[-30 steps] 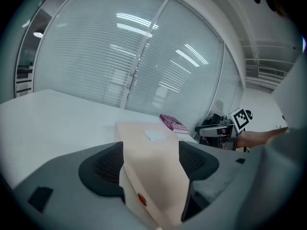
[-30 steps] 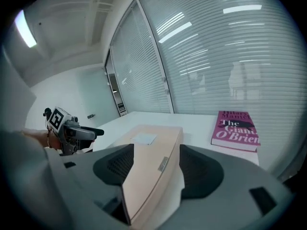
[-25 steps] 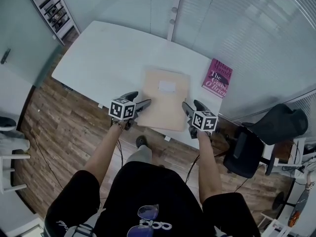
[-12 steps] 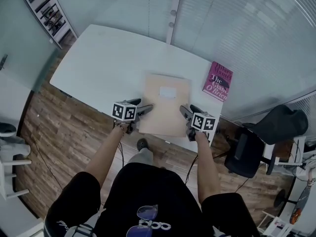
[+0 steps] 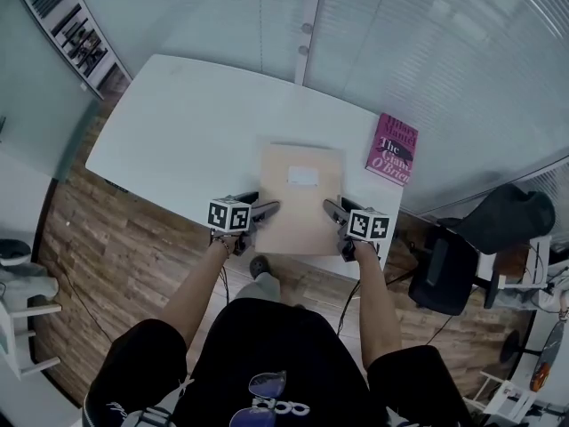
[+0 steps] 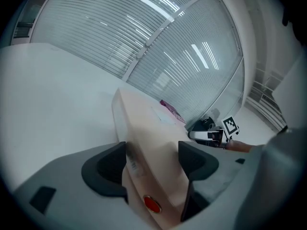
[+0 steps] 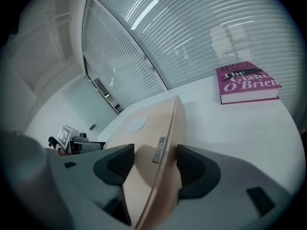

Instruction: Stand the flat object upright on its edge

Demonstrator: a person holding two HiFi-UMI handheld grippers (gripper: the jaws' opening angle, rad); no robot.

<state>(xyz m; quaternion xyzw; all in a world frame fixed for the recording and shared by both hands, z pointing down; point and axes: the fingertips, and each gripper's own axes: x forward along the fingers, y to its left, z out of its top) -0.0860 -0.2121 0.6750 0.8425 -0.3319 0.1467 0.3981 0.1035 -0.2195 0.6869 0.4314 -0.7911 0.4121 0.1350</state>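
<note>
White table [image 5: 178, 114] held the tan box [image 5: 300, 194] roughly flat, long axis pointing away from the person, left gripper [image 5: 267, 209] and right gripper [image 5: 331, 206] each clamped on its near-end side edges.

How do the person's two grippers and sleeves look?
Both the left gripper and the right gripper have grey bodies with dark, rounded jaws. Each carries a white cube with black square markers. The person wears a black short-sleeved top.
</note>
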